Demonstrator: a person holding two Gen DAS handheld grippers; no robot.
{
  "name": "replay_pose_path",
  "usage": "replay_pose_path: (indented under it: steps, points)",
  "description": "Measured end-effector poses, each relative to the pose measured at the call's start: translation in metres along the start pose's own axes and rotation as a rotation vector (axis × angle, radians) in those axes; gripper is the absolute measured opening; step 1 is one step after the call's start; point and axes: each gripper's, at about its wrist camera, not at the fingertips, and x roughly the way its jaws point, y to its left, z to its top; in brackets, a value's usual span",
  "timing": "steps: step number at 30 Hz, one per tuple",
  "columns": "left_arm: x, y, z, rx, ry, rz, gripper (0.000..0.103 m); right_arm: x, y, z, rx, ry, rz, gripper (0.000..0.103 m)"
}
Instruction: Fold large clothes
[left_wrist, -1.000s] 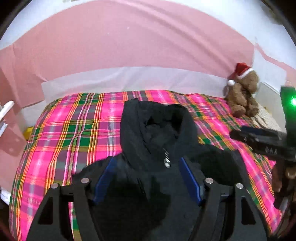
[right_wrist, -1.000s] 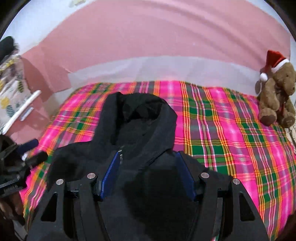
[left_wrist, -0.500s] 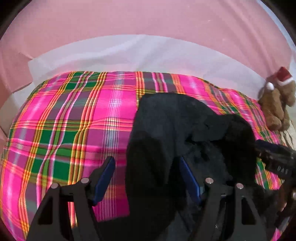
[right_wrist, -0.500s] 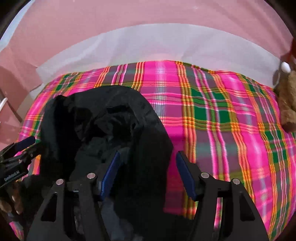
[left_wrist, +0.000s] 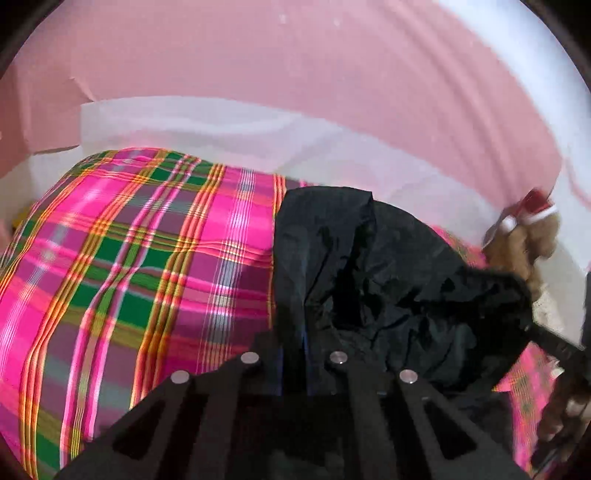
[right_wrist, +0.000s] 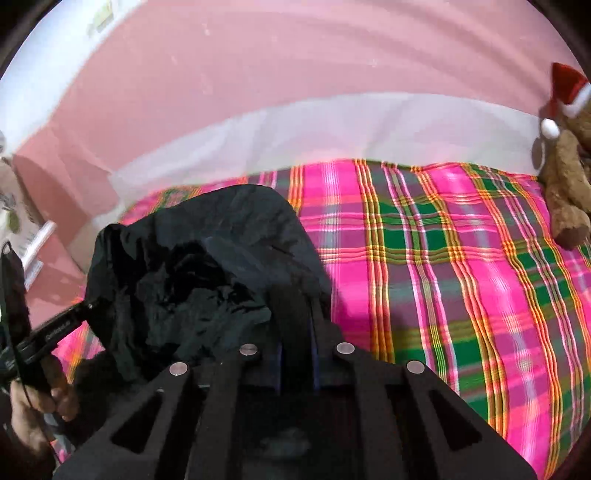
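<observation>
Black hooded jacket (left_wrist: 369, 280) lay bunched on the plaid bedspread (left_wrist: 140, 266), and both grippers were clamped on folds of it. In the left wrist view, open plaid filled the left side; the jacket rose from the centre toward the right, where its fabric ran straight down into the left gripper (left_wrist: 293, 354), whose jaws were drawn together on a narrow pleat. Farther right, the crumpled lining spread toward the other tool's bar, with a teddy bear (left_wrist: 528, 236) in a red Santa hat beyond, against the white wall band (left_wrist: 221, 125). In the right wrist view, the left gripper (right_wrist: 55, 328) and the hand (right_wrist: 33, 402) holding it stood at the far left, touching the jacket's (right_wrist: 207, 266) edge. The heaped jacket occupied the left and centre. The right gripper (right_wrist: 295, 350) had its jaws closed on a dark fold at the jacket's right margin. Bare plaid (right_wrist: 461, 277) extended rightward to the teddy bear (right_wrist: 565, 177).
</observation>
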Motion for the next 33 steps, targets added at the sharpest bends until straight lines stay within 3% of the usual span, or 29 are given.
replay_pose_path:
  steps: [8, 12, 18, 23, 29, 33]
  points:
    - [-0.099, 0.008, -0.053, 0.022, -0.076, -0.079, 0.008, -0.091, 0.006, -0.067, 0.032, -0.09, 0.071, 0.01]
    - [-0.124, 0.013, -0.096, 0.042, -0.084, -0.085, 0.008, -0.106, 0.004, -0.114, 0.03, -0.068, 0.071, 0.01]
    - [-0.125, 0.04, -0.149, -0.044, 0.031, -0.048, 0.013, -0.09, -0.002, -0.173, 0.04, 0.079, 0.09, 0.013]
    - [-0.147, 0.065, -0.185, -0.1, 0.109, -0.018, 0.014, -0.107, -0.015, -0.205, 0.043, 0.131, 0.092, 0.02]
    - [-0.188, 0.066, -0.186, -0.078, 0.043, 0.006, 0.014, -0.143, -0.016, -0.203, 0.045, 0.072, 0.083, 0.02]
    - [-0.185, 0.028, -0.156, -0.001, -0.008, -0.055, 0.041, -0.141, 0.015, -0.177, 0.001, 0.015, 0.109, 0.022]
